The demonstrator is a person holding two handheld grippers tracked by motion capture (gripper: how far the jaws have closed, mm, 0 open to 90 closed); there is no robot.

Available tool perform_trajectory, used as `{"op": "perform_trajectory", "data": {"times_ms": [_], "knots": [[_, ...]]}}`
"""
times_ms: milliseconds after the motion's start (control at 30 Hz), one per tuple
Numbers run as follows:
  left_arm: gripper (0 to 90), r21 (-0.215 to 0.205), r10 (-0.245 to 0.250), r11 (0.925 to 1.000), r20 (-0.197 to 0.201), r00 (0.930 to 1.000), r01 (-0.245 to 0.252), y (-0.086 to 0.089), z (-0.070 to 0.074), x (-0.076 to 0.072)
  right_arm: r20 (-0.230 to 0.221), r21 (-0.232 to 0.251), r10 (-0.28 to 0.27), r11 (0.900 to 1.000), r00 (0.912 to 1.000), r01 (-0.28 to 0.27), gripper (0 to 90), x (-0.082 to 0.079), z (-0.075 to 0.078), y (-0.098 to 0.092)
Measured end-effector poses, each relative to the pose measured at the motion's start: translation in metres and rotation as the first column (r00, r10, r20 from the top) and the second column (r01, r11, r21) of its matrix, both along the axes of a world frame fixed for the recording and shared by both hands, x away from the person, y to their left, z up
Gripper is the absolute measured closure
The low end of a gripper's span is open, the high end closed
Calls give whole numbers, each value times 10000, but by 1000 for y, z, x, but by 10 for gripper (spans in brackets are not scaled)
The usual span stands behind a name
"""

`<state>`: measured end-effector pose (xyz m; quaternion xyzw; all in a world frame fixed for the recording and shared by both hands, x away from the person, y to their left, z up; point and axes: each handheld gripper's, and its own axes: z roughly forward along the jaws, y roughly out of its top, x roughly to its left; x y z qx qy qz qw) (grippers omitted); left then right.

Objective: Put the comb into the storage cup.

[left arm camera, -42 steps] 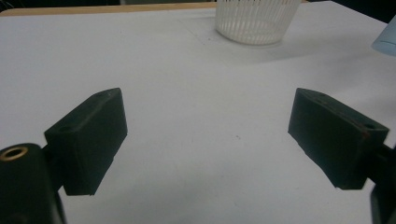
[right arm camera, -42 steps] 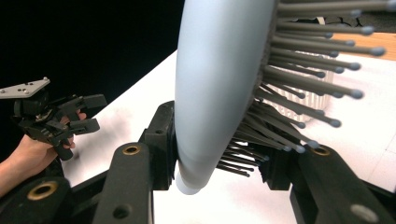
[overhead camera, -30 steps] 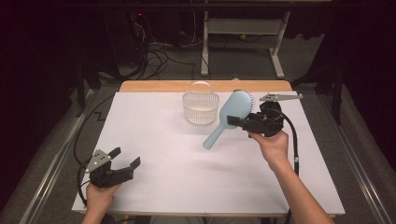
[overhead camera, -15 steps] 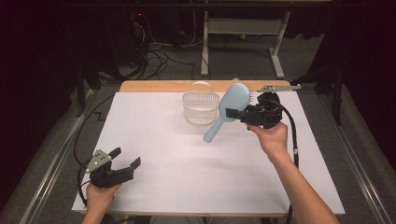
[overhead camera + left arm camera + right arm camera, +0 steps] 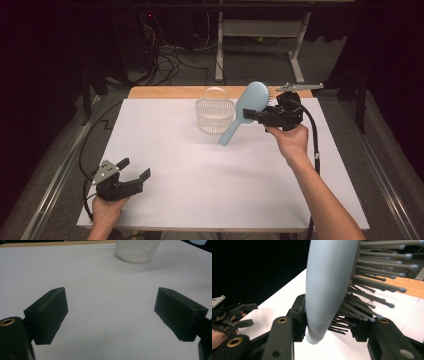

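Note:
A light-blue hairbrush (image 5: 244, 113) hangs tilted above the table, head up and handle slanting down to the left, just right of a white ribbed basket (image 5: 214, 116). My right gripper (image 5: 256, 116) is shut on the brush near its neck. In the right gripper view its jaws squeeze the brush (image 5: 327, 285) from the back and the bristle side, the dark bristles pointing right. My left gripper (image 5: 134, 168) rests at the table's near left corner, open with nothing in it. In the left gripper view the left gripper (image 5: 112, 312) has bare white surface between its jaws, and the basket (image 5: 137, 250) stands far ahead.
A white sheet (image 5: 200, 170) covers the table, with a strip of wood (image 5: 165, 92) showing along the far edge. A black cable (image 5: 314, 135) trails from the right gripper along the forearm. Cables and a desk frame (image 5: 260, 35) lie on the floor behind the table.
The right hand has lifted the hairbrush higher and slightly toward the far edge, its head now more upright beside the basket. The left gripper has stayed put.

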<state>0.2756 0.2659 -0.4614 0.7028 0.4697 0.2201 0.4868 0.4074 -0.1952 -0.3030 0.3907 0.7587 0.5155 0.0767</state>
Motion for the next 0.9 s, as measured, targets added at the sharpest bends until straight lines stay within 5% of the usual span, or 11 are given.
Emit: {"op": "perform_trajectory", "data": {"times_ms": [900], "knots": [[111,31,-118,9999,-117,9999,119,-2,-1,1,175,38,-504,9987,9986,504,560,22,19,5]]}}
